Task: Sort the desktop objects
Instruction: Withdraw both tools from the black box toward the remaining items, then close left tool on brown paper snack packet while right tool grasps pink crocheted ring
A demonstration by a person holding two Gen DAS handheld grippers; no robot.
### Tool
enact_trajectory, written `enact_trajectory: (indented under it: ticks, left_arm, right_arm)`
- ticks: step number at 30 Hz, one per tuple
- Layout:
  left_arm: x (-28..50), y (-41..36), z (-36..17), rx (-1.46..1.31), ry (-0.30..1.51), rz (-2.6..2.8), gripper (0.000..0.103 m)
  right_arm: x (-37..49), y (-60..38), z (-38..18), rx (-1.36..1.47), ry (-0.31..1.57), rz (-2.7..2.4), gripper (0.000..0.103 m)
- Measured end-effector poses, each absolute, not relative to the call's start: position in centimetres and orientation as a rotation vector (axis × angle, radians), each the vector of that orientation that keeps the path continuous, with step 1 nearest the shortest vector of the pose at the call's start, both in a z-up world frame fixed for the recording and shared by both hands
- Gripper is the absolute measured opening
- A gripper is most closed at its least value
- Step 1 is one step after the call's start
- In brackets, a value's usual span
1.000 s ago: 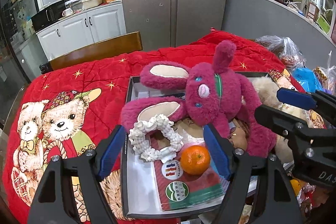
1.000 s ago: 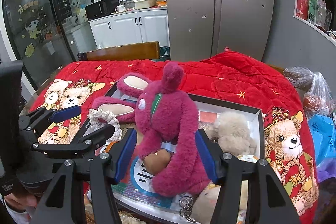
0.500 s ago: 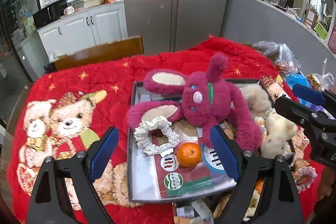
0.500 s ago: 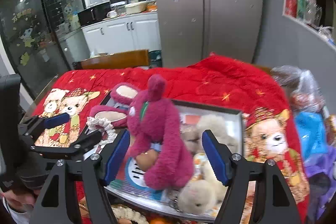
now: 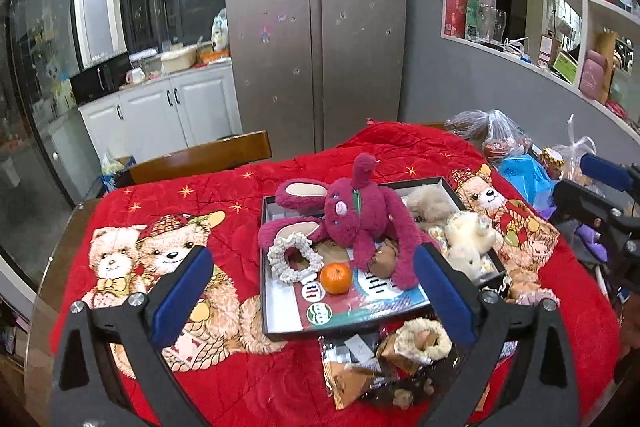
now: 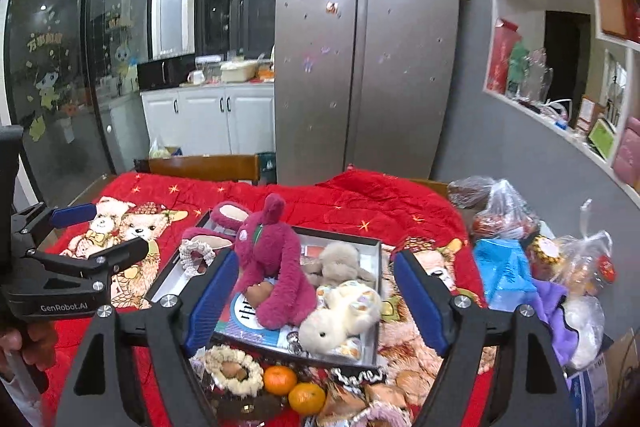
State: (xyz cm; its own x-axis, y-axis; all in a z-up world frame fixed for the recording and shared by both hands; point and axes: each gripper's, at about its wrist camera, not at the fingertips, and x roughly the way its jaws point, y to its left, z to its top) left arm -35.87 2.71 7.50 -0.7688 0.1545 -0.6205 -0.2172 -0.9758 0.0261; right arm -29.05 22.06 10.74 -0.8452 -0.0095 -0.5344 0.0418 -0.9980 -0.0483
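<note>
- Both claws, left claw (image 5: 312, 279) and right claw (image 6: 316, 291), had just pulled back and up from the rabbit (image 5: 360, 223), their jaws opening wide and holding nothing.
- The rabbit lay released in the tray (image 5: 266, 307) at 12 o'clock, seemingly sorted.
- Clutter crowded the tray's 6 o'clock edge; the worktop (image 5: 132, 199) at 9 o'clock stayed free.

A home kitchen and dining corner, seen from my rig.

I see a steel double-door fridge (image 5: 316, 27), white cabinets (image 5: 168, 111) under a counter with a microwave (image 6: 166, 71), wall shelves (image 6: 560, 39) holding boxes and glasses, and a table under a red bear-print quilt (image 5: 160, 255).
</note>
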Motion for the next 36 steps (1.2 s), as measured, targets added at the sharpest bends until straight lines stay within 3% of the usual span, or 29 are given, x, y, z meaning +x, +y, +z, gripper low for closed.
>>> enact_trajectory:
  ticks: [11,20,26,36]
  left_arm:
    - [-31.4,2.7,1.2,-1.020,0.160,2.782,0.101]
    - [-32.8,1.4,-4.8,-1.178,0.046,2.741,0.101]
    - [-33.2,2.2,-7.2,-1.228,0.076,2.701,0.101]
    - [-33.6,3.4,-9.0,-1.269,0.114,2.651,0.101]
  right_arm:
    - [-24.7,23.2,6.9,0.866,0.056,-2.991,0.082]
    - [-25.8,26.0,1.7,0.939,-0.187,-2.925,0.082]
    - [-26.1,26.7,-0.2,1.042,-0.094,-2.981,0.082]
    - [-26.2,29.1,-2.6,1.186,-0.117,-2.998,0.082]
